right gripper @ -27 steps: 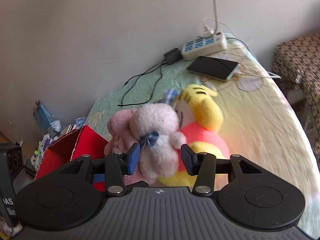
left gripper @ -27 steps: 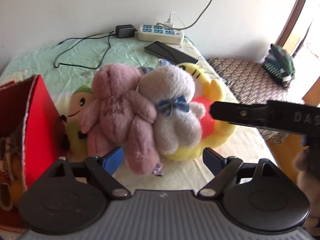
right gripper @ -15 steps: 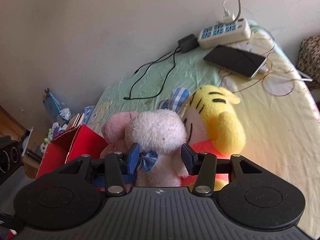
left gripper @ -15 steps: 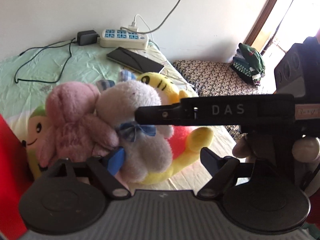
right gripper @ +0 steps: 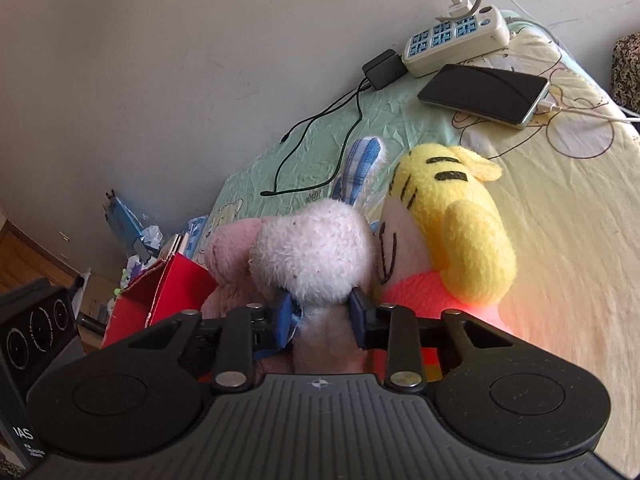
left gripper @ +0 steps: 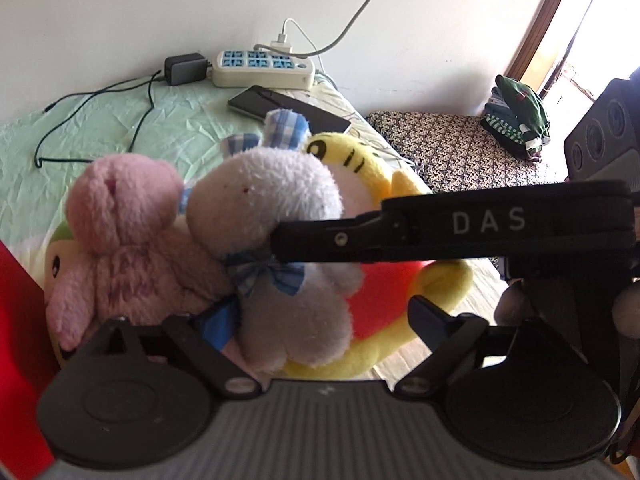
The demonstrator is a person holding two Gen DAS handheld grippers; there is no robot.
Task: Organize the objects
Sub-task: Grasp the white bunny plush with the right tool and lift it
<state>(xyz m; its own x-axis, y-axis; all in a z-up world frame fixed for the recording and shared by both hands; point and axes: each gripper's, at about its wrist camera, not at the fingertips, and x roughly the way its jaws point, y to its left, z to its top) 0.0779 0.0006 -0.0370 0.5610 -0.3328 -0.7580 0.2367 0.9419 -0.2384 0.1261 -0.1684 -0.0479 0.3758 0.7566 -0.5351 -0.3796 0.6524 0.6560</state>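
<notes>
Gripping white plush rabbit, right tongs level.

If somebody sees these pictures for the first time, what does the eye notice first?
First, the right hand-held gripper closing around the neck of the fluffy white plush rabbit at the centre. It is wedged between the pink plush bear and the big yellow plush tiger, with the red cardboard box at the left.
</notes>
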